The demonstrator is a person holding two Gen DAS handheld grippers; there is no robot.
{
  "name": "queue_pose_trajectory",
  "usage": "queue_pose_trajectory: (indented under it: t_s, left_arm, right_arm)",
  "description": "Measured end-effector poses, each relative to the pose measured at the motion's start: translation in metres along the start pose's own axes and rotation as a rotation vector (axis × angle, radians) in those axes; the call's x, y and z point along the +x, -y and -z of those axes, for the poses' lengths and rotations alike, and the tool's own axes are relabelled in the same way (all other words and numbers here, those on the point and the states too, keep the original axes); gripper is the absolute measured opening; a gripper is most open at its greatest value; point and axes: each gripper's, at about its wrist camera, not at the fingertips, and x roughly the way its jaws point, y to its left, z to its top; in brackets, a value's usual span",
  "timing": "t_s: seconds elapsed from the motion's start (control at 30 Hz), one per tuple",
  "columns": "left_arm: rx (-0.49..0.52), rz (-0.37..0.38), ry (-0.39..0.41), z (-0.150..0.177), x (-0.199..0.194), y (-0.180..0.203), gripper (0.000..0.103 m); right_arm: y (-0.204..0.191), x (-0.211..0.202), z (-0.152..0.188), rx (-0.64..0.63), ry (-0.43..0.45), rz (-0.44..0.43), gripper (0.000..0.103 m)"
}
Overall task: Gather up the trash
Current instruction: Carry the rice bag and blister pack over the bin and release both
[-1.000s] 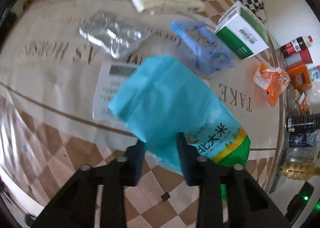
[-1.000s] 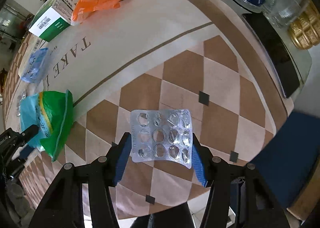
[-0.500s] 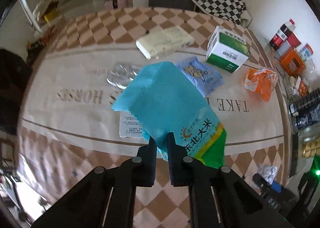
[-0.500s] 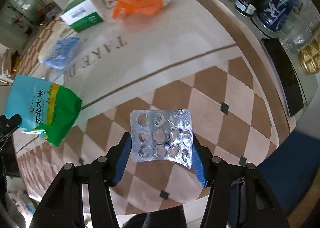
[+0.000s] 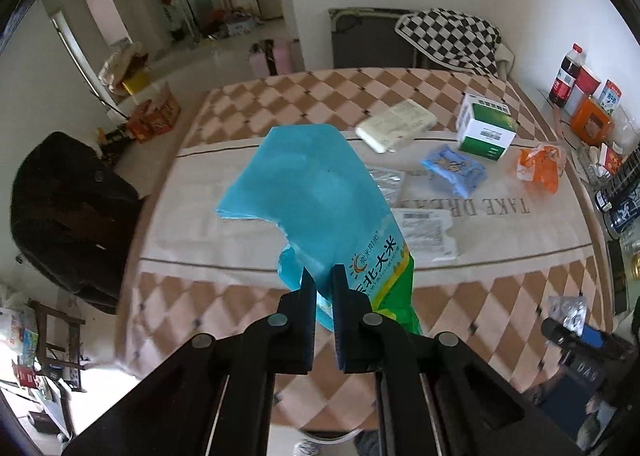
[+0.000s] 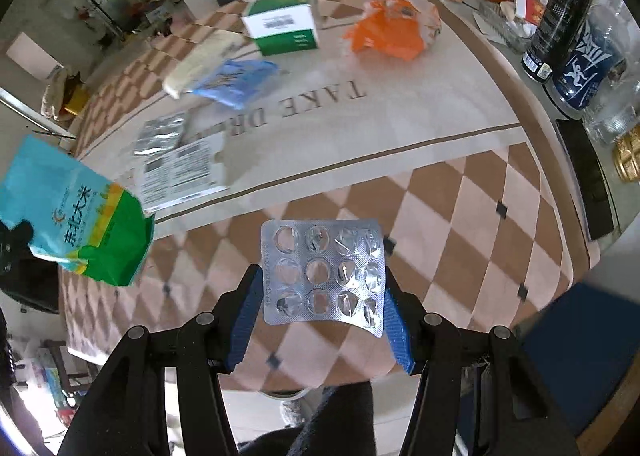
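My left gripper is shut on the lower edge of an empty blue-and-green rice bag, which hangs in the air above the table; the same rice bag shows at the left of the right wrist view. My right gripper is shut on an empty silver blister pack, its blue pads against the pack's two sides. That blister pack appears at the lower right of the left wrist view.
On the checked tablecloth lie a printed leaflet, a foil pack, a blue wrapper, an orange wrapper, a green-and-white box and a cream packet. Bottles and jars crowd the right edge. A black chair stands left.
The left gripper closed on the rice bag and lifted it off the table, uncovering the leaflet. The right gripper rose too, with the blister pack still in it.
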Motion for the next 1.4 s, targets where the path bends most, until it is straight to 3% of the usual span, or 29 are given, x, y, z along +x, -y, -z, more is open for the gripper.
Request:
queue_pose_trajectory:
  t_s: [0.17,0.33,0.57,0.63,0.83,1.0,1.1,1.27,1.33,1.37,1.4]
  left_arm:
    - [0.021,0.000,0.031,0.040,-0.033,-0.039,0.004]
    - [0.055,0.042,0.026,0.099,-0.060,-0.079,0.004]
    - [0.111,0.145,-0.153,0.195,-0.035,-0.101,0.004]
    - [0.117,0.165,-0.222,0.221,-0.010,-0.100,0.004]
    - [0.099,0.187,-0.403,0.288,0.109,-0.089,0.005]
    - [0.063,0.210,-0.529,0.329,0.232,-0.074,0.007]
    - [0.019,0.266,-0.599,0.352,0.299,-0.065,0.009]
    - [-0.028,0.282,-0.679,0.385,0.367,-0.060,0.010]
    - [-0.028,0.275,-0.687,0.393,0.373,-0.061,0.031]
    - [-0.041,0.281,-0.687,0.396,0.377,-0.062,0.063]
    - [-0.052,0.277,-0.683,0.398,0.377,-0.065,0.084]
  right_arm:
    - [-0.026,-0.026,0.045,-0.006,0.038,0.002,0.058]
    - [-0.054,-0.045,0.123,0.010,0.041,0.003,0.058]
    - [-0.065,-0.012,0.236,0.057,-0.081,0.016,0.058]
    - [-0.061,0.016,0.270,0.073,-0.151,0.020,0.058]
    - [-0.051,0.109,0.324,0.063,-0.257,0.046,0.058]
    - [-0.041,0.218,0.347,0.056,-0.305,0.026,0.058]
    - [-0.038,0.282,0.356,0.030,-0.326,0.016,0.058]
    - [-0.037,0.369,0.372,-0.014,-0.385,-0.011,0.059]
    - [-0.037,0.391,0.376,-0.024,-0.403,-0.032,0.061]
    - [-0.040,0.400,0.379,-0.032,-0.412,-0.040,0.062]
    - [-0.042,0.406,0.381,-0.035,-0.416,-0.050,0.064]
